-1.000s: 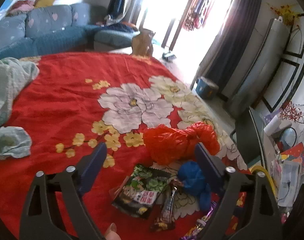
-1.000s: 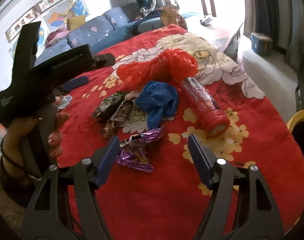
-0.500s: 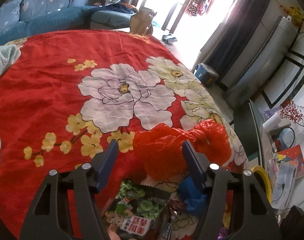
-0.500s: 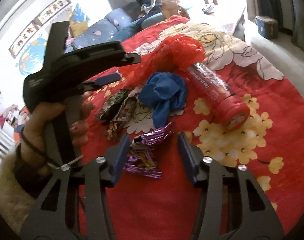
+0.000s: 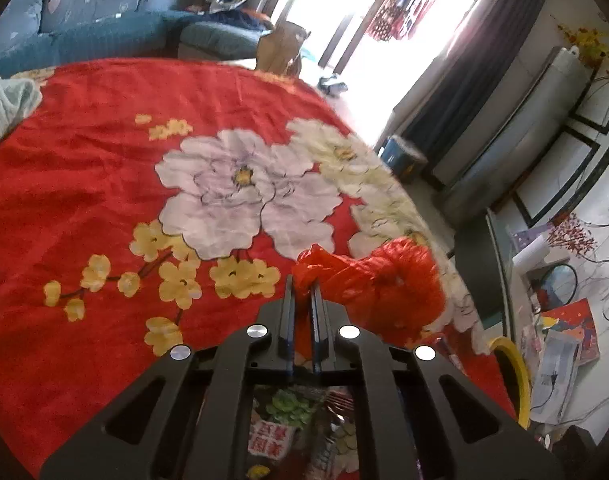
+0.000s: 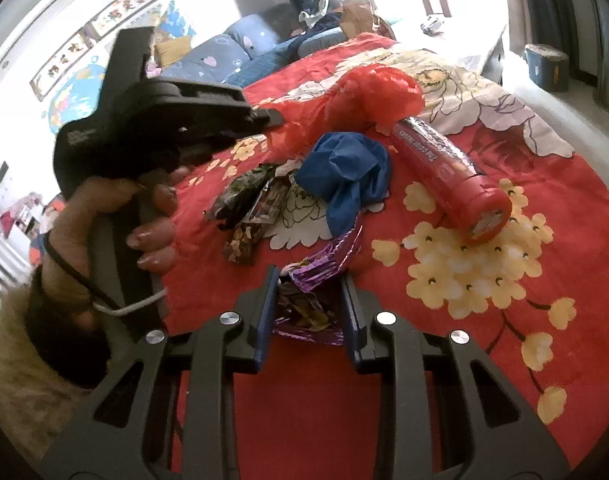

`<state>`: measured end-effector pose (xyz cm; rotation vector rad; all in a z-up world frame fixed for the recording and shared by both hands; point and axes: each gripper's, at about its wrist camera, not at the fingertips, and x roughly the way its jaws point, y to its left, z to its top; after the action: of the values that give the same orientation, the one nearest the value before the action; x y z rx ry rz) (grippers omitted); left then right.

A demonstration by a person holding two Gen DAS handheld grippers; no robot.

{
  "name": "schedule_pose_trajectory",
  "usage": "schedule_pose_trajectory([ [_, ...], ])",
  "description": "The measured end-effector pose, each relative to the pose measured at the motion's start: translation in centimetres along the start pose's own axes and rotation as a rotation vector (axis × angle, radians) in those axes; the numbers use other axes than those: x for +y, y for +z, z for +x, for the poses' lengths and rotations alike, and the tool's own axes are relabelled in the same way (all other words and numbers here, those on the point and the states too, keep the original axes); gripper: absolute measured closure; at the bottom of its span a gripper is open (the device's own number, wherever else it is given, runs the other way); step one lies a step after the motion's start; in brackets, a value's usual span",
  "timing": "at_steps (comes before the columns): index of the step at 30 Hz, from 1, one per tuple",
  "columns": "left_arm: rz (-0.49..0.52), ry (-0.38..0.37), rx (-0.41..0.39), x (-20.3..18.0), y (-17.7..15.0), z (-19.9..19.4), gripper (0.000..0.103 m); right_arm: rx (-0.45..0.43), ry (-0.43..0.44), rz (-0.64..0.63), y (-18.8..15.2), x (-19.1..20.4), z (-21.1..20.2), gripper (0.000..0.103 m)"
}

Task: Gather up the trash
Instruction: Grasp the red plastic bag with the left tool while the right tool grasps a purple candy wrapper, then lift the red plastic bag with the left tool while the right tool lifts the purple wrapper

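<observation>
The red plastic bag [image 5: 384, 280] lies crumpled on the red flowered tablecloth [image 5: 84, 184]. My left gripper [image 5: 302, 284] is shut on the bag's near edge. In the right wrist view a hand holds that gripper [image 6: 270, 117] at the red bag [image 6: 376, 92]. A crumpled purple wrapper [image 6: 320, 272] lies between the jaws of my right gripper [image 6: 309, 280], which are closing with both pads touching it. Beyond it lie a blue crumpled bag [image 6: 344, 164], dark snack wrappers [image 6: 248, 196] and a red tube [image 6: 448, 172] on its side. A green snack packet [image 5: 288, 412] shows under the left gripper.
The table's rounded edge drops off at the right, with a yellow rim [image 5: 512, 368], loose papers [image 5: 560, 360] and a blue bin [image 5: 404, 156] beyond it. A pale green cloth [image 5: 4, 108] lies at the table's left. A blue sofa [image 5: 84, 20] stands behind.
My left gripper moved forward and down over the red bag and shut on its edge. The right jaws narrowed from wide apart onto the purple wrapper.
</observation>
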<state>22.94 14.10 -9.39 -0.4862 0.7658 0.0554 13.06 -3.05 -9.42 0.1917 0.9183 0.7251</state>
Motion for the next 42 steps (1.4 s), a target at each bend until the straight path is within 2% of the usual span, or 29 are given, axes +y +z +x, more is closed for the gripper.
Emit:
schedule_pose_trajectory([
  [5,0.008,-0.031,-0.062,-0.8,-0.1,-2.7,0.098,-0.018,-0.006,-0.029,-0.4,0.6,-1.1,0.083],
  [7,0.025,-0.040,-0.088,-1.5,-0.2,-3.9,0.098,-0.021,-0.006,-0.038,-0.3,0.7,-1.4,0.088],
  [20,0.120,-0.105,-0.185,-5.3,-0.6,-10.0,0.098,-0.090,-0.004,-0.054,0.5,0.5,-5.1,0.088],
  [30,0.203,-0.159,-0.211,-8.6,-1.2,-12.5,0.098,-0.145,-0.027,-0.026,1.5,-1.3,-8.4,0.088],
  [42,0.268,-0.213,-0.216,-11.5,-2.3,-14.1,0.098,-0.227,-0.104,0.002,2.5,-5.2,-12.8,0.088],
])
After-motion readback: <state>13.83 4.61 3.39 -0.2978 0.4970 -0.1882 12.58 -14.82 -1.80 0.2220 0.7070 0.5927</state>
